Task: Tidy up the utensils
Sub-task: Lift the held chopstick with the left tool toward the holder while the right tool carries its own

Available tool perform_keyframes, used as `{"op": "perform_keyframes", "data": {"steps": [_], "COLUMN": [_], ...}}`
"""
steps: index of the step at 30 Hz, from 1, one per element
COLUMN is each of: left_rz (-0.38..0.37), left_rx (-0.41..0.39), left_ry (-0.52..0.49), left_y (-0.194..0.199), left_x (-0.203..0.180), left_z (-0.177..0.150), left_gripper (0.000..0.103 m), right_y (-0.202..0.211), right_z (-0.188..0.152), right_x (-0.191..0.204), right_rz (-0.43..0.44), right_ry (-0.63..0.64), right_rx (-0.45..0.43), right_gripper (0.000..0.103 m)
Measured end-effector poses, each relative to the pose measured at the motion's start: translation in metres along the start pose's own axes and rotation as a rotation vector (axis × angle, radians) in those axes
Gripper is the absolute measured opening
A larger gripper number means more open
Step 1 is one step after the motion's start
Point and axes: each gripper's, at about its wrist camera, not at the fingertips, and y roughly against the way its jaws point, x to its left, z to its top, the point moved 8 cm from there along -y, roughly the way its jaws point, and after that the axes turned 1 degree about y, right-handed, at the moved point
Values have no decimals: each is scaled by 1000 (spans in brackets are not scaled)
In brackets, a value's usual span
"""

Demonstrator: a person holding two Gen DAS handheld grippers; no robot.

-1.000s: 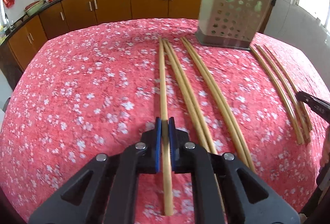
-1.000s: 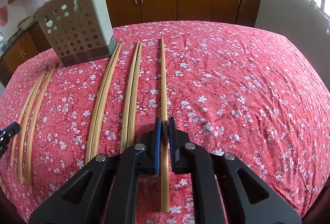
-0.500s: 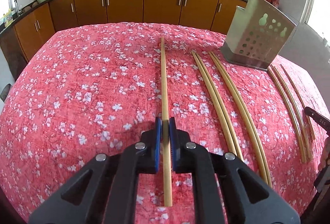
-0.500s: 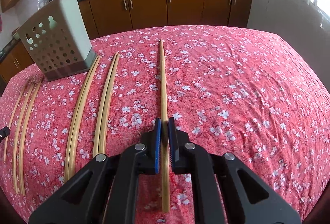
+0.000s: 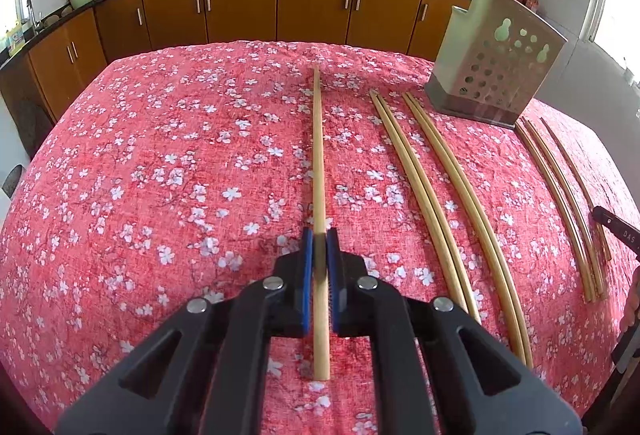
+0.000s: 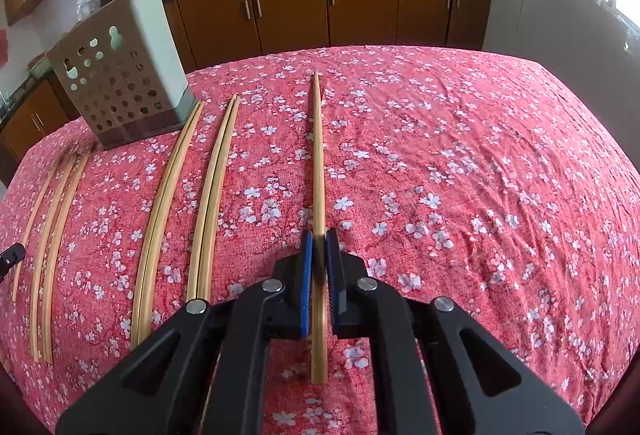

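In the left wrist view a single chopstick (image 5: 319, 171) runs up the middle of the frame, its thick end low near the bottom centre and its thin tip toward the upper centre. The left tool (image 5: 319, 253) is clenched on it, the blue pads (image 5: 306, 267) pressing from both sides. In the right wrist view the right tool (image 6: 319, 255) grips a second chopstick (image 6: 318, 171) the same way, also centred in its frame. Both lie along a tabletop (image 5: 160, 155) covered in red cloth with white blossoms. Right of the left tool's stick lie two loose pairs of chopsticks (image 5: 436, 195) and, further right, a looser group (three, it seems) (image 5: 560, 195). A perforated metal utensil holder (image 5: 496, 63) stands upright at the upper right, near the far tips of the pairs. Brown kitchen cabinets (image 5: 240, 7) cross the top.
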Motion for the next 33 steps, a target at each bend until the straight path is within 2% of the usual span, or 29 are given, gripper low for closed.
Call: {"op": "perform_keyframes", "data": {"steps": [3, 10, 18, 22, 28, 33], "left_rz": [7, -13, -19, -16, -3, -2], "left_rx": [-22, -189, -353, -389, -402, -451], "left_ry": [6, 26, 92, 103, 86, 71], "left_y": [11, 66, 120, 132, 136, 154], "left_x": [2, 0, 6, 8, 6, 0], "left_z": [5, 39, 83, 102, 121, 148], "left_gripper": [8, 8, 8, 8, 8, 8], "right_y": [23, 74, 115, 123, 124, 146], "right_z": [11, 42, 78, 92, 108, 142], "right_x": [-2, -6, -8, -7, -7, 0], "right_rz": [10, 28, 43, 38, 33, 53], "right_ry": [-5, -22, -48, -40, -45, -45], "right_rx": [-72, -229, -368, -405, -415, -494], "right_gripper": [8, 8, 8, 8, 7, 7]}}
